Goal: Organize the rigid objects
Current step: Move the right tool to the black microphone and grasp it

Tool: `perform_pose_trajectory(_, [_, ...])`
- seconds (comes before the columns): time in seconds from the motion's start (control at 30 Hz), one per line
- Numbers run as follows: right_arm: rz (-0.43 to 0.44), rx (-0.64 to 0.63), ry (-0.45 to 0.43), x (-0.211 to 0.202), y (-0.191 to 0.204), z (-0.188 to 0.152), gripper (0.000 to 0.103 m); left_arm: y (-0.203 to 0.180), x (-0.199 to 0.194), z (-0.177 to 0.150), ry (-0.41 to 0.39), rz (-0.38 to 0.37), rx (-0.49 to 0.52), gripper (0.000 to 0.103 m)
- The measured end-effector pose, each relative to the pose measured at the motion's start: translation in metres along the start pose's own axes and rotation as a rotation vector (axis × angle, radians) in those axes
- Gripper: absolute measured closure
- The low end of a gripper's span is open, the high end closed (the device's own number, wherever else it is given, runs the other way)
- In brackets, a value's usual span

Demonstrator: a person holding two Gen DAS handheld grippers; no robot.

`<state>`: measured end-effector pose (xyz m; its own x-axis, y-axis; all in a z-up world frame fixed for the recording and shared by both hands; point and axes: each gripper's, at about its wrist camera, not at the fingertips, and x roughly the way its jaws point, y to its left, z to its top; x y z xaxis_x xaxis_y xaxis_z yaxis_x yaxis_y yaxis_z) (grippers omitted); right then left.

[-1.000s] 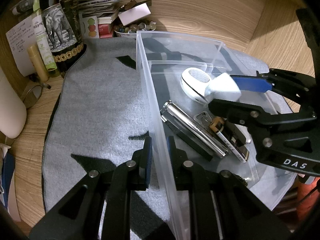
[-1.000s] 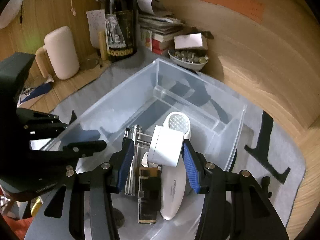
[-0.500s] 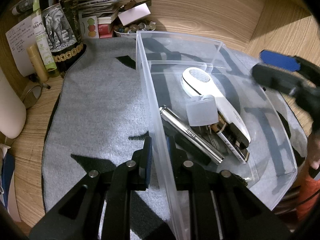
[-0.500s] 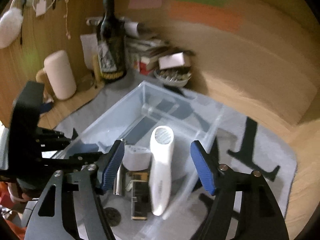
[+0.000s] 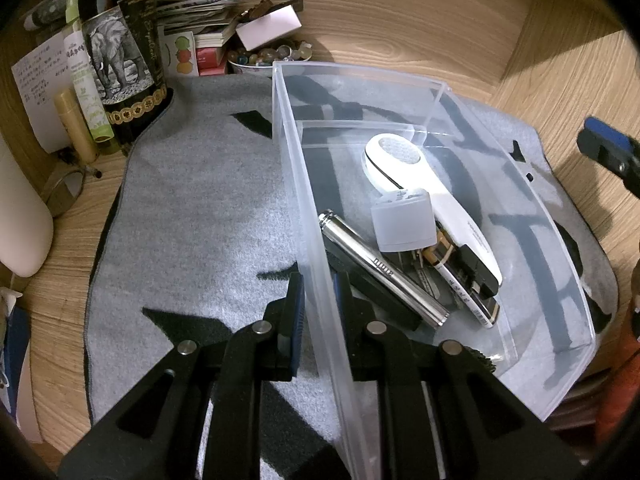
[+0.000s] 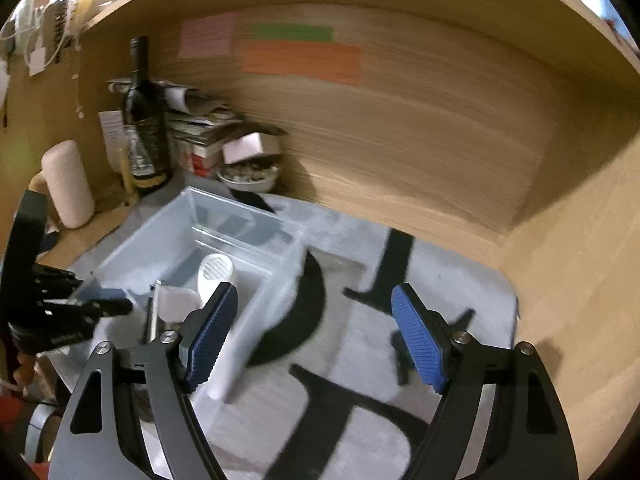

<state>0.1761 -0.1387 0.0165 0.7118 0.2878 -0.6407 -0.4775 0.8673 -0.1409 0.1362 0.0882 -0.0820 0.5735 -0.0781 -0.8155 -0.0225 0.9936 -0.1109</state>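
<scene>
A clear plastic bin (image 5: 304, 184) (image 6: 280, 256) stands on a grey mat. My left gripper (image 5: 319, 292) is shut on the bin's near side wall. Inside the bin lie a white handheld device (image 5: 404, 168) (image 6: 214, 270), a small white cap-like box (image 5: 404, 222) (image 6: 176, 304), a silver metal tube (image 5: 384, 272) and a dark lighter-like piece (image 5: 476, 280). My right gripper (image 6: 316, 332) hovers over the mat to the right of the bin, its jaws opening with nothing between them. One of its blue fingertips (image 5: 604, 140) shows at the right edge of the left wrist view.
A dark bottle (image 5: 120, 52) (image 6: 144, 120), a green tube (image 5: 86, 80), stacked papers and boxes (image 5: 208, 20) and a bowl of beads (image 5: 264, 58) (image 6: 248, 174) crowd the back left. A cream cylinder (image 6: 68, 184) stands left. Wooden walls close the back and right.
My right gripper let go of the small white box, which now lies in the bin on the other items. It then opened wider and drew back up and to the right. The left gripper held still.
</scene>
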Motion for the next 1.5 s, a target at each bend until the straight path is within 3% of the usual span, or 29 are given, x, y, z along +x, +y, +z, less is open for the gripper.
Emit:
perform_pose_trajectory(0.53, [-0.067,0.159,0.219,0.060,-0.049,-0.062,0.026,0.001,0.000,0.000,-0.005,-0.011,-0.009,0.089])
perform_pose_trajectory(0.73, [-0.109,0.215,0.252,0.080,-0.067,-0.064,0.027,0.001,0.000,0.000,-0.006,-0.012,-0.011,0.089])
perform_pose_trajectory(0.77, [-0.112,0.225,0.254,0.082,-0.070,-0.064,0.030,0.001,0.000,0.000,-0.006,-0.012,-0.012,0.089])
perform_pose_trajectory(0.87, [-0.072,0.263,0.283,0.094,-0.079,-0.064,0.061,0.001,0.000,0.000,-0.007,-0.013,-0.013,0.089])
perform_pose_trajectory(1.0, [-0.088,0.272,0.259,0.094,-0.082,-0.064,0.087,0.001,0.000,0.000,-0.007,-0.014,-0.012,0.089])
perform_pose_trajectory(1.27, [-0.107,0.221,0.184,0.069,-0.067,-0.056,0.087,0.001,0.000,0.000,-0.008,-0.013,-0.014,0.088])
perform_pose_trajectory(1.5, [-0.052,0.128,0.069,0.031,-0.030,-0.029,0.087,0.001,0.000,0.000,-0.008,-0.013,-0.014,0.088])
